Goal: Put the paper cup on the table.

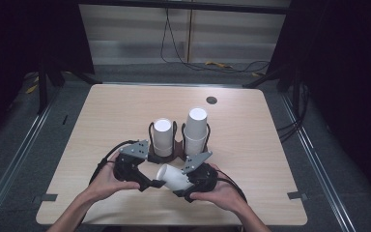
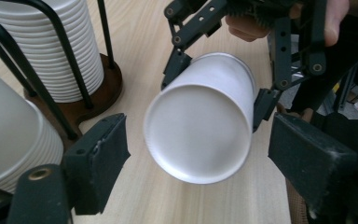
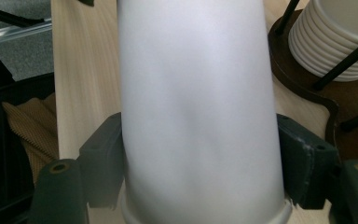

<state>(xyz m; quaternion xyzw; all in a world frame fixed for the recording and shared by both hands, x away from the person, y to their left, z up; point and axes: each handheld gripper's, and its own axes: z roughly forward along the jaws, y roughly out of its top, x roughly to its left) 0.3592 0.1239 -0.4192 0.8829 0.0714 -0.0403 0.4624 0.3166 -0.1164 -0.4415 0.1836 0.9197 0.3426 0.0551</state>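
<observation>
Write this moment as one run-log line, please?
right gripper: shut on white cup | left gripper: open at cup's base | cup holder: two stacks

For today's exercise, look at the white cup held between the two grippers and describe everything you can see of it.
The white cup is plain, tapered and matte, paper by the look of it, with a flat round base and a rolled rim. It lies tilted on its side above the table, base toward the left gripper. The right gripper clamps its wall near the rim. The left gripper's pads stand apart either side of the base, not touching.
</observation>
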